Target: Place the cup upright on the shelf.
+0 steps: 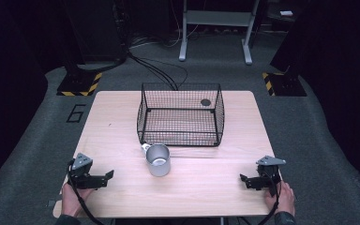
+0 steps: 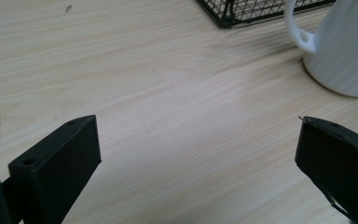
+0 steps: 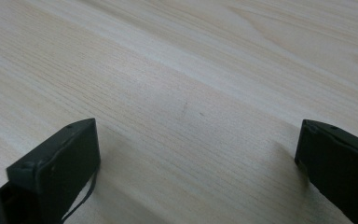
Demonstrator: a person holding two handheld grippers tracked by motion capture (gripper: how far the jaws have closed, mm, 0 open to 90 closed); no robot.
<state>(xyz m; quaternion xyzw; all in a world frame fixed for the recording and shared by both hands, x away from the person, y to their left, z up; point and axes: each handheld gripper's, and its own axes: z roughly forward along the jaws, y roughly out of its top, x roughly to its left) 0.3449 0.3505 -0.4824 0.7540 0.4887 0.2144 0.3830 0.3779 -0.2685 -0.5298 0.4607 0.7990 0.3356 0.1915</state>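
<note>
While both hands rested at the near edge of the wooden table [image 1: 122, 122], the left gripper [image 1: 107, 177] and right gripper [image 1: 243, 180] sat wide apart, jaws spread and holding nothing. Between them, a white mug [image 1: 158, 160] stood just before the black wire basket [image 1: 180, 114].

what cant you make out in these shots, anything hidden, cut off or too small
- White ceramic mug: the left gripper view's top and right edges cut it off, so its rim and inside are out of frame.
- Black wire mesh basket: in the left gripper view a corner alone is in frame.
- Small dark round spot at the basket's far right: too small in the high view to identify, or to tell whether it lies inside or behind.
</note>
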